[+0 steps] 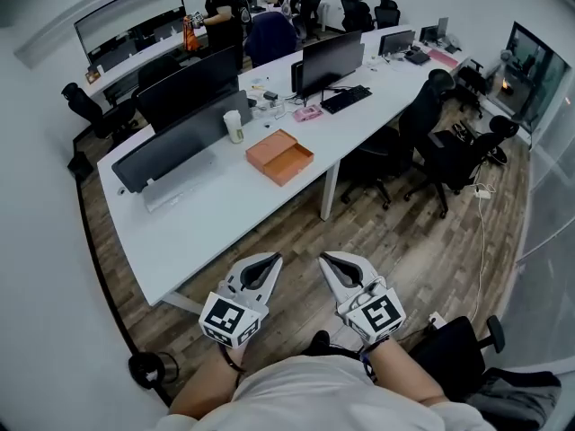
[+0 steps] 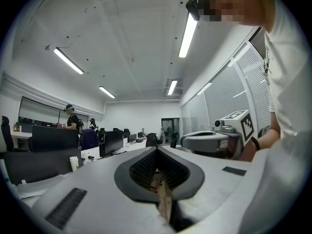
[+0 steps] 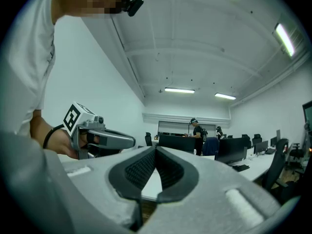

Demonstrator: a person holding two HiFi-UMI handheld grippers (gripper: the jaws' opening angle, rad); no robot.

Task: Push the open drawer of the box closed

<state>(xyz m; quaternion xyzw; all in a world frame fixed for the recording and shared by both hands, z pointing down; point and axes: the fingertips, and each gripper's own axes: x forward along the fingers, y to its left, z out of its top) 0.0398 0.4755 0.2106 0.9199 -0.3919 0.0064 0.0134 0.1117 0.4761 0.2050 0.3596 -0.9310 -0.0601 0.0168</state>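
Note:
An orange box [image 1: 279,156] lies on the long white table [image 1: 216,214], its drawer part drawn out a little toward the near right. Both grippers hang well short of it, over the wooden floor close to my body. My left gripper [image 1: 270,259] is shut with nothing in it; in its own view the jaws meet in front of the camera [image 2: 157,151]. My right gripper [image 1: 329,259] is also shut and holds nothing [image 3: 156,149]. Each gripper shows in the other's view, and the box shows in neither.
On the table stand a white cup [image 1: 234,127], dark monitors [image 1: 329,59], a keyboard [image 1: 345,99] and a grey divider panel [image 1: 171,153]. Black office chairs [image 1: 422,133] stand to the right of it. People [image 1: 219,12] work at the far desks.

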